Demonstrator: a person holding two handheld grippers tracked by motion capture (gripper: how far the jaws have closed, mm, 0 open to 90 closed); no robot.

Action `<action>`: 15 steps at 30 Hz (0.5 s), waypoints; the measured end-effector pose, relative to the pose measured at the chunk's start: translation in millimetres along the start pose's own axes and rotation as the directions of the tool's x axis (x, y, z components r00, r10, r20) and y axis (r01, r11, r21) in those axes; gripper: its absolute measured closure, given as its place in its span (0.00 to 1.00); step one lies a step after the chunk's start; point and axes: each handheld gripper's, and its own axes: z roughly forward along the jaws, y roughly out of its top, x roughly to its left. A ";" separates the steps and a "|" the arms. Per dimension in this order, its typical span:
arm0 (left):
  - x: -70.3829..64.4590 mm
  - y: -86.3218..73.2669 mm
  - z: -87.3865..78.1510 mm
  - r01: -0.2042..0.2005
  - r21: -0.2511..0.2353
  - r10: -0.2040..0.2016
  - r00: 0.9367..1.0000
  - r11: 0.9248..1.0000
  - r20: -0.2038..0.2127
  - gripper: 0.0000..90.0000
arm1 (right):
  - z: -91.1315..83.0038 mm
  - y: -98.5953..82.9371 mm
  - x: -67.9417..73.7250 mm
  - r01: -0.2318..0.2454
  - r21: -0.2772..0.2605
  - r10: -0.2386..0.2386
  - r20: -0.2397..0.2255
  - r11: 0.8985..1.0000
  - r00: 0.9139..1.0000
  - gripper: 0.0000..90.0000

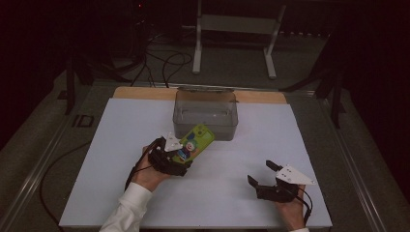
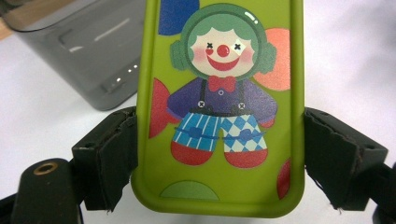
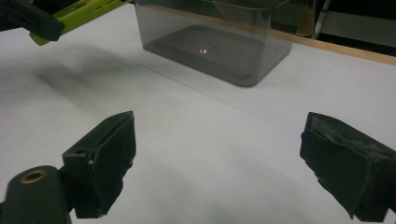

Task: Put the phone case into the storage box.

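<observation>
A lime-green phone case [image 1: 196,141] printed with a clown sits in my left gripper [image 1: 180,157], whose jaws press on its two long sides. The clown face [image 2: 223,49] fills the left gripper view, with the case [image 2: 219,112] pointing toward a clear grey plastic bin [image 1: 205,115] just beyond it. The case hangs a little above the white mat, close to the bin's front wall. My right gripper [image 1: 261,174] rests low at the front right, open, nothing between its pads [image 3: 105,154]. From the right gripper view the bin [image 3: 210,42] looks empty.
A white mat [image 1: 121,145] covers the table, with a wooden strip [image 1: 140,93] along its far edge. Cables and a white stand [image 1: 234,34] lie on the floor behind the table. The mat between the two grippers is bare.
</observation>
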 end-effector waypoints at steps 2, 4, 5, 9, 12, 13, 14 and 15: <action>2.1 -3.4 -2.8 0.024 -0.029 -0.024 1.000 0.999 -0.012 0.18 | 1.1 -0.2 0.5 -0.004 0.001 0.004 0.001 1.000 1.000 0.12; 3.3 -4.3 -5.1 0.031 -0.042 -0.032 0.999 0.999 -0.033 0.18 | 1.8 -0.3 0.5 -0.005 0.006 0.005 -0.001 1.000 1.000 0.12; 4.6 -4.7 -6.4 0.042 -0.053 -0.044 0.999 0.998 -0.032 0.18 | 2.3 -0.3 0.5 -0.004 0.007 0.004 0.001 1.000 1.000 0.12; 7.1 -7.7 -10.9 0.066 -0.086 -0.070 0.996 0.994 -0.047 0.18 | 3.2 -0.4 1.2 -0.009 0.008 0.009 -0.002 1.000 1.000 0.12; 8.0 -10.7 -12.0 0.078 -0.105 -0.085 0.994 0.991 -0.066 0.18 | 3.6 -0.5 1.6 -0.014 0.010 0.014 -0.004 1.000 1.000 0.12; 8.6 -11.3 -12.4 0.084 -0.111 -0.092 0.993 0.990 -0.072 0.18 | 3.8 -0.4 1.8 -0.015 0.009 0.015 -0.004 1.000 1.000 0.12; 9.6 -11.8 -13.1 0.087 -0.117 -0.097 0.992 0.989 -0.077 0.18 | 3.9 -0.3 1.9 -0.015 0.010 0.015 -0.001 1.000 1.000 0.11; 9.6 -11.8 -13.1 0.087 -0.117 -0.097 0.992 0.989 -0.077 0.18 | 3.9 -0.3 1.8 -0.016 0.010 0.016 -0.002 1.000 1.000 0.11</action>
